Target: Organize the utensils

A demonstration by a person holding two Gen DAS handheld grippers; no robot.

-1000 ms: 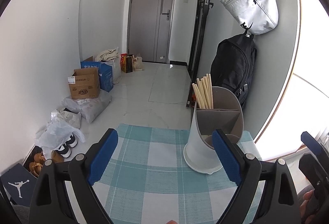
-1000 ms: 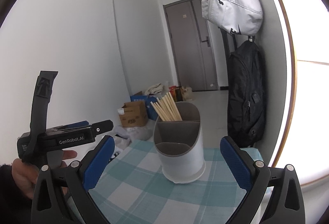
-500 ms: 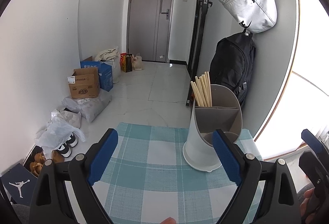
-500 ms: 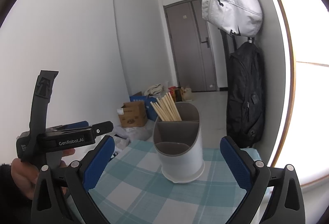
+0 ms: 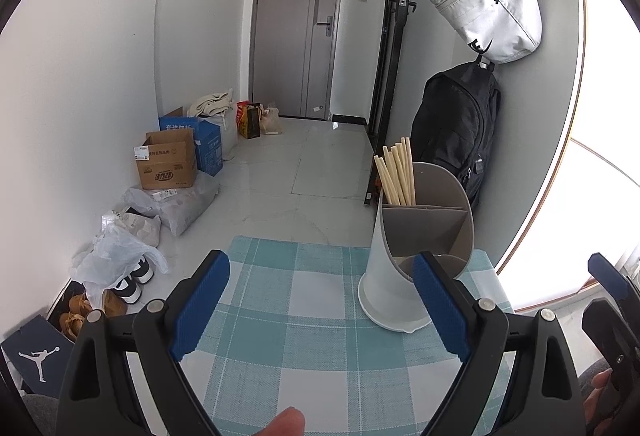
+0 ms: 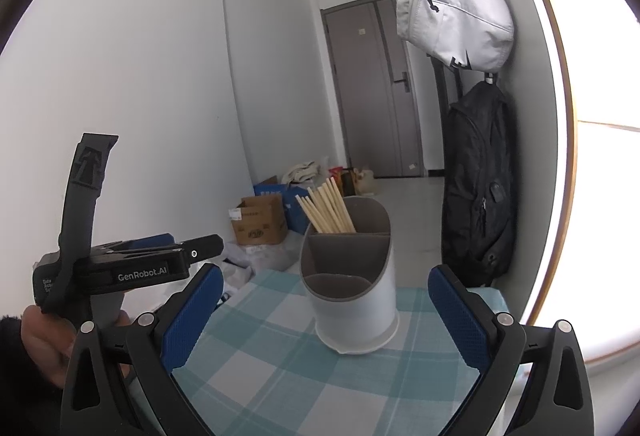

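Checked teal and white cloth [image 5: 304, 300] covers the small table under both grippers. Closest to the left wrist camera, the left gripper [image 5: 320, 300] has its two blue pads spread wide, and nothing sits between them. Over to its right side a bit of the right gripper [image 5: 608, 300] shows at the picture's edge. From the right wrist camera, the right gripper [image 6: 320, 312] is wide open too, with only cloth between its blue pads. Off to its left, a hand [image 6: 48, 344] holds the black left gripper up in the air.

Just past the pads stands the tall white plastic utensil holder with a grey inside [image 6: 352, 276]. It stands upright on the cloth, ahead of the right gripper and ahead and to the right of the left one. No pad touches it. Pale wooden chopsticks [image 6: 328, 210] lean together in its back part. Its front part looks empty.

Farther back, a black backpack [image 5: 456, 132] hangs on the wall under a white bag [image 5: 488, 0]. Brown cardboard boxes [image 5: 168, 164] sit on the floor to the left. Farthest away is a grey door [image 5: 296, 32].
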